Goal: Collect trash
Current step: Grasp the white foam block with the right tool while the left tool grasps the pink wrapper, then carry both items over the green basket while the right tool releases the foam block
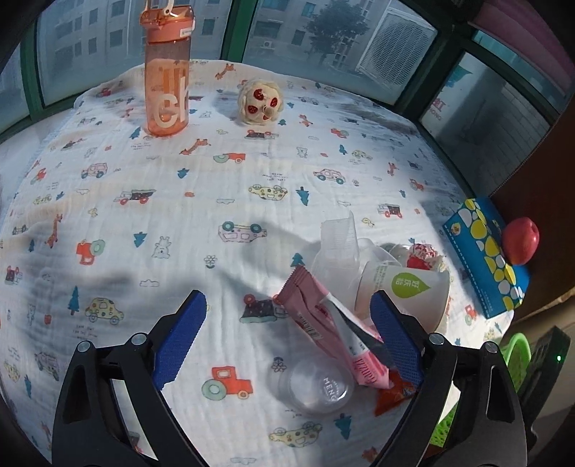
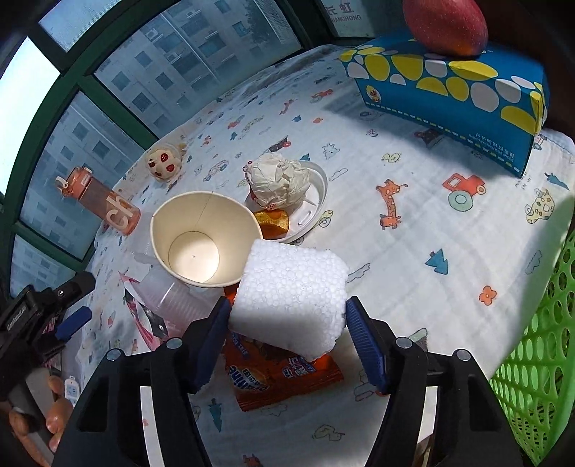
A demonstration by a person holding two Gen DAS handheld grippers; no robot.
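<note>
Foam block [image 2: 293, 298] sits betw. right gripper [image 2: 287, 332] pads, contact unclear; left gripper [image 1: 287, 336] spread wide over pink wrapper [image 1: 323, 323], holding nothing.

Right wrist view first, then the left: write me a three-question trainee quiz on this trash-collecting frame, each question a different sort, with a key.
1. True or false: the right gripper has its blue pads on either side of the white foam block.
2. Multiple choice: what sits on top of the blue tissue box? A) a red apple B) an orange water bottle C) a paper cup
3. Fill in: the left gripper is open, and the ____ snack wrapper lies between its fingers.

Key: 1 true; 2 A; 3 pink.
</note>
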